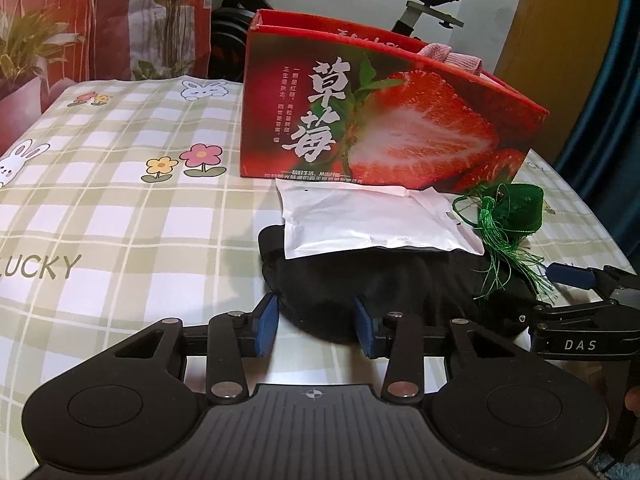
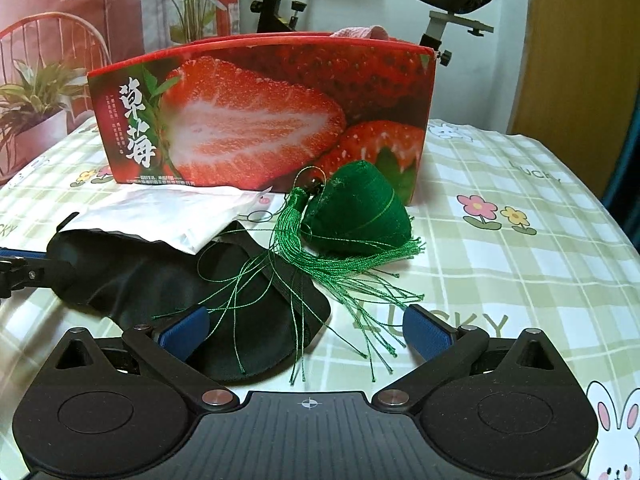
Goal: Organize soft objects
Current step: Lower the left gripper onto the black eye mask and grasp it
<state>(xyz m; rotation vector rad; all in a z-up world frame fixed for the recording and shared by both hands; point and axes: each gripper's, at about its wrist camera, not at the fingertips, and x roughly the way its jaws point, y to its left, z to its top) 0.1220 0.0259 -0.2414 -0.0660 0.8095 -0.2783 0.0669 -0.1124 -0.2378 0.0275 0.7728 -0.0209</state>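
We have the left gripper point(image 1: 316, 330) part-closed around the near edge of the limp black fabric eye mask point(image 1: 360, 292), pads beside the cloth, a firm pinch not certain; the mask lies on the checked tablecloth point(image 1: 120, 200) before the red strawberry-printed box point(image 1: 380, 120), partly under a flat white foil pouch point(image 1: 372, 220); we judge it light and floppy, best taken at its padded rim; our right gripper point(image 2: 308, 332) stands wide open, empty, over green tassel threads point(image 2: 352, 280) of the green silk dumpling-shaped sachet point(image 2: 360, 212), which could snag
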